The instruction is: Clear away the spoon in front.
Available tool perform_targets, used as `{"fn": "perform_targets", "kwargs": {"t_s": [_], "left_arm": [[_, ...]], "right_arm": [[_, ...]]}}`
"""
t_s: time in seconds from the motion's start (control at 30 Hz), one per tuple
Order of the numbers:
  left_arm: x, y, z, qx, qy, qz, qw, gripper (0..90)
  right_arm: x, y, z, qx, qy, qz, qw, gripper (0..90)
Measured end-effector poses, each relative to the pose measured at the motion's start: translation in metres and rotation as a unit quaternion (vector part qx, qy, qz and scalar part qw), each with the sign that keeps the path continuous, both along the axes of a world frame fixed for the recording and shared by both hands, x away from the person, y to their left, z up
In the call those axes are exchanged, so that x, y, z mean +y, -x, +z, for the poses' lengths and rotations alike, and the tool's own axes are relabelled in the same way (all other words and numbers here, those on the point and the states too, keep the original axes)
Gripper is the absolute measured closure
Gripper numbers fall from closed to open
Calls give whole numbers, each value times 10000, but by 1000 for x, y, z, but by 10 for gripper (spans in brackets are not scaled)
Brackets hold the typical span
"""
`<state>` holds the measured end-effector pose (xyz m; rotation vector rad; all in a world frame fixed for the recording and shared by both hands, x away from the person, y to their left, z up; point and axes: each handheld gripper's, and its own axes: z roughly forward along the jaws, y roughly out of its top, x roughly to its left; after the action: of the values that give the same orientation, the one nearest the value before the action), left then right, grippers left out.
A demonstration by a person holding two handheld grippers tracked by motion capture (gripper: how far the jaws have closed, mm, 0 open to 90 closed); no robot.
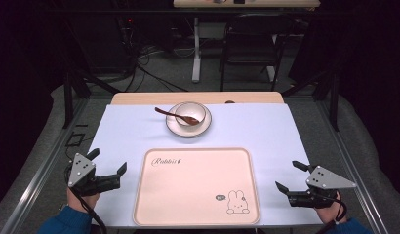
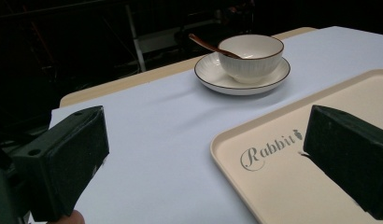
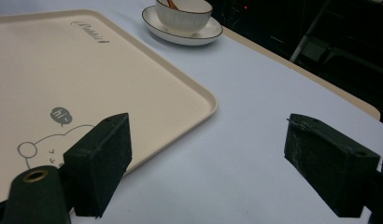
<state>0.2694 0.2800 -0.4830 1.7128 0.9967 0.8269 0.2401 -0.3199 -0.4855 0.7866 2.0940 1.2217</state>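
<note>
The tray, a beige rectangular item printed with a rabbit drawing and the word "Rabbit", lies flat on the pale blue surface and serves as the reference landmark. The left gripper hovers just beside the tray's left edge with its jaws spread wide and empty, and the right gripper sits near the tray's right edge with its jaws likewise spread and empty. Beyond the tray's far edge stands a white bowl on a saucer, with a brown spoon resting in the bowl, its handle projecting left over the rim.
</note>
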Motion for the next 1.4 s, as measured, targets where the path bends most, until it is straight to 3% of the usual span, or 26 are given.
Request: {"fn": "perform_targets", "kwargs": {"t_s": [0.87,0.97,1.13,1.4], "left_arm": [[-2,-2,4,27,96,76,9999,0],[-4,-3,5,77,114,70,9999,0],[-11,-14,8,437,141,29,9989,0],[-16,-29,8,648,85,113,9978,0]], "right_arm": [[1,-2,0,-15,19,31,10000,142],[2,-2,0,16,11,28,10000,142],[2,-2,-1,13,22,32,10000,142],[2,-2,-1,15,18,35,10000,142]]}}
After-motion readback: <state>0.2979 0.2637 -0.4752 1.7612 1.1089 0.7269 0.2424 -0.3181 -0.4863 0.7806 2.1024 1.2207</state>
